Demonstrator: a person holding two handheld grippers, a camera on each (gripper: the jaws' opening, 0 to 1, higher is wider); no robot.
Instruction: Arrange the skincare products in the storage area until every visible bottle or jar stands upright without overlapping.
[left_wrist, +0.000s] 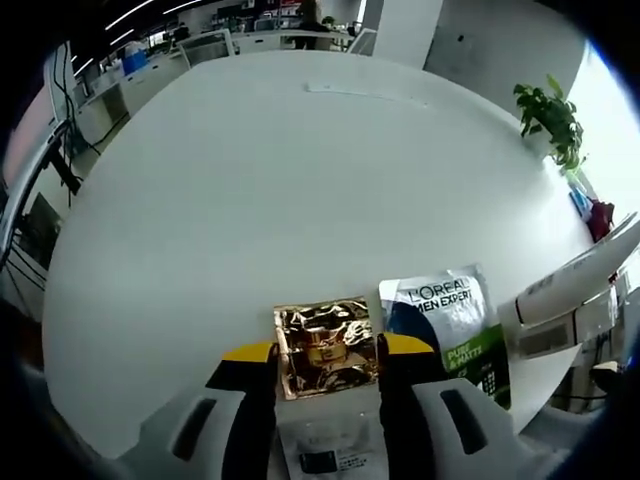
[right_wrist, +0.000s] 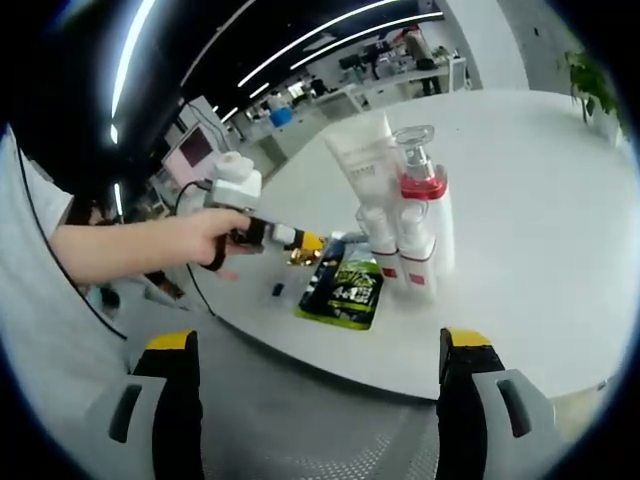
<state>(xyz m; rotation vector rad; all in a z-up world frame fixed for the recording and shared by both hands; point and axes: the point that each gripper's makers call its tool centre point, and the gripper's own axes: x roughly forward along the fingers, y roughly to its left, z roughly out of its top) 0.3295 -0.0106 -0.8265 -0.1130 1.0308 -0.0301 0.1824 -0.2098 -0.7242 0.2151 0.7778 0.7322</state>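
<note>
Pinching a shiny gold packet (left_wrist: 325, 347) between its jaws, the left gripper (left_wrist: 327, 362) sits just left of a green pouch (left_wrist: 455, 325), while the right gripper (right_wrist: 318, 375) hangs spread wide before the standing bottles (right_wrist: 405, 225).

Crinkled gold sachet (left_wrist: 326, 346), green-and-black pouch (left_wrist: 452, 330), seemingly red-collared white pump bottle (right_wrist: 424, 205), white table (left_wrist: 300, 200).

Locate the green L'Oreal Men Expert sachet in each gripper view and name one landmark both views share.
Left gripper view: green sachet lies lower right, beside the gold packet between the left gripper jaws.
Right gripper view: green sachet lies flat at centre, before the upright bottles.
Shared landmark: white table.
</note>
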